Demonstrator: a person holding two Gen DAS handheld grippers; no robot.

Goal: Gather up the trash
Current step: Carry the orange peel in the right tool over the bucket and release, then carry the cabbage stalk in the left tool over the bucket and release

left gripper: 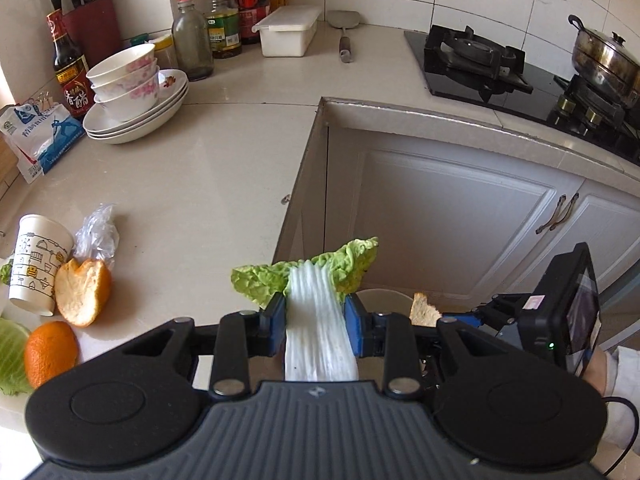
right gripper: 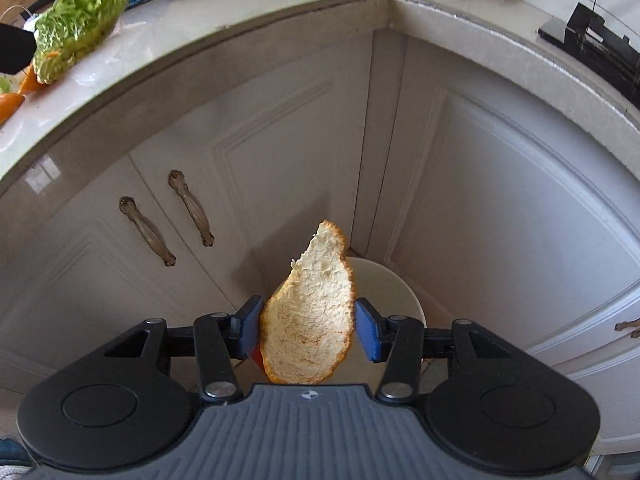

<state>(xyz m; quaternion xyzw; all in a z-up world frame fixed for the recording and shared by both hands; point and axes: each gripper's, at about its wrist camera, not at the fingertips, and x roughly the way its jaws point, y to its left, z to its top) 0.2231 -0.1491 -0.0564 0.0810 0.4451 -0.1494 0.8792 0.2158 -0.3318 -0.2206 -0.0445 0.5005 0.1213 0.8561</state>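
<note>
Right wrist view, right gripper (right gripper: pixel 308 326) slack around orange peel (right gripper: pixel 310 320), left gripper (left gripper: pixel 316 316) clamping cabbage leaf (left gripper: pixel 316 320).

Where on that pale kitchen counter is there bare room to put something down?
The widest bare patch of the pale stone counter lies between the stacked white floral bowls and the counter's inner corner. More runs beside the steel spatula. It is crowded around the printed paper cup, orange peels and crumpled plastic wrap.

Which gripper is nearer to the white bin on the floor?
Right. The right gripper, with the orange peel, hangs directly over the white bin; the left gripper, holding the cabbage leaf, is beside the counter edge.
</note>
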